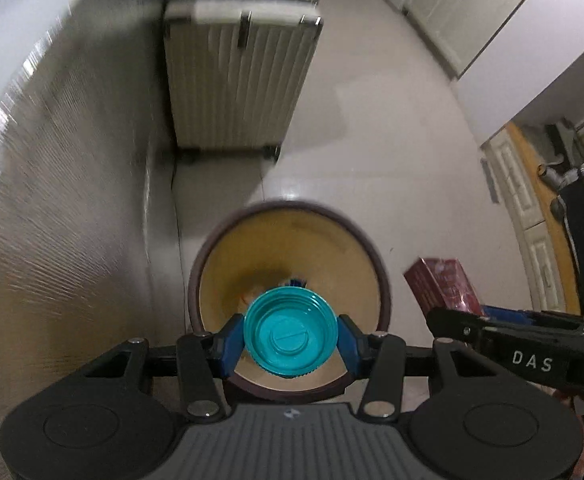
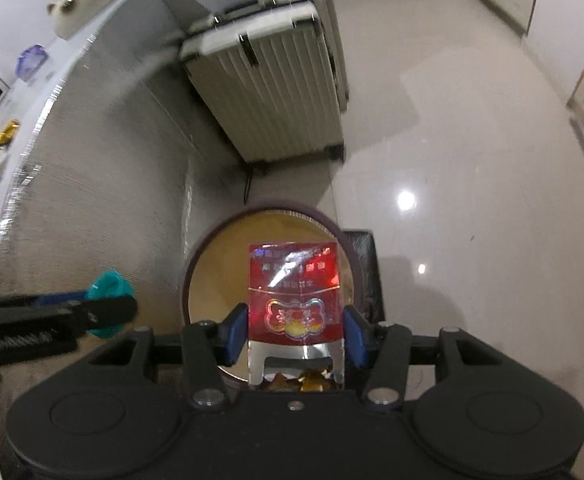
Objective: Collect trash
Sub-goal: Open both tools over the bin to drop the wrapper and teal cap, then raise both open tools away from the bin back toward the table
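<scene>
Plastic, ridged and teal, the round lid (image 1: 290, 332) sits pinched in my left gripper (image 1: 290, 338) above the tan bin (image 1: 212, 276); my right gripper (image 2: 295, 334) clamps a glossy red carton (image 2: 293, 292) there too.

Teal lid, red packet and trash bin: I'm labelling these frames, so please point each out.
teal lid (image 1: 290, 332), left wrist view, inner face.
red packet (image 2: 294, 294), right wrist view, printed front.
trash bin (image 1: 292, 216), left wrist view, far rim.

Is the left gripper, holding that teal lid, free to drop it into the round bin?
Probably yes. The left gripper holds the teal lid right above the bin, whose mouth looks unobstructed beneath it.
</scene>
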A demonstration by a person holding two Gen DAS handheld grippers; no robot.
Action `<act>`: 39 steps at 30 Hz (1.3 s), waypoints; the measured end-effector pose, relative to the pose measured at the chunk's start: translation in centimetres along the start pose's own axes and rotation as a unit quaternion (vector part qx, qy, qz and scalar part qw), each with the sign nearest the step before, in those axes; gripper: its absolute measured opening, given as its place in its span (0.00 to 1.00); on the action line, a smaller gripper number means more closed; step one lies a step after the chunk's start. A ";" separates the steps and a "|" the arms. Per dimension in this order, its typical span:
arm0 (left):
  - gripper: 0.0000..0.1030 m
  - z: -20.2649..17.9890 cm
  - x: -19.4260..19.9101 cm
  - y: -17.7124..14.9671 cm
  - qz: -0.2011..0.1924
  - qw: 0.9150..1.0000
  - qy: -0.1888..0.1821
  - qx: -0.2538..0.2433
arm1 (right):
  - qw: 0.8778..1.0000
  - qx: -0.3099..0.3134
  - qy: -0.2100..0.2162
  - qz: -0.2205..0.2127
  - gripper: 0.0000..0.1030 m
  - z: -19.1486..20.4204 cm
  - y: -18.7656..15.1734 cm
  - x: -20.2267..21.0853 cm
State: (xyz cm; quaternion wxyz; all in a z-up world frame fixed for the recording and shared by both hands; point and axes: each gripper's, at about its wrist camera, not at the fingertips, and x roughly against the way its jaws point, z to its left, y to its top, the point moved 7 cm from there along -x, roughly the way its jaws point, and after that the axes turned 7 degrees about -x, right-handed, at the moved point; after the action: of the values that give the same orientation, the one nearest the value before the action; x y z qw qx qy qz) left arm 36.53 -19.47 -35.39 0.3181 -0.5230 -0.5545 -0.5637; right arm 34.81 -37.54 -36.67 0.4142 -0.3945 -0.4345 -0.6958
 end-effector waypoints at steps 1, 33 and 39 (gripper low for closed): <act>0.48 0.2 -1.0 0.0 0.009 1.000 -0.005 0.003 | 1.000 -0.004 0.004 0.006 0.50 0.0 0.0 -0.9; 0.78 0.8 -13.2 -2.8 0.129 0.990 -0.001 -0.060 | 0.993 -0.057 -0.003 0.102 0.68 -1.2 -1.4 -14.1; 0.92 1.2 -11.8 -3.2 0.126 0.991 0.002 -0.045 | 0.994 -0.048 -0.002 0.102 0.72 -1.1 -1.6 -12.8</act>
State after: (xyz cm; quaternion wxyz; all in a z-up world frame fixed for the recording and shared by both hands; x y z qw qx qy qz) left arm 36.73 -20.36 -47.63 0.3635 -0.6014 -0.4579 -0.5445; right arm 37.52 -35.14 -49.10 0.4626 -0.4575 -0.3589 -0.6692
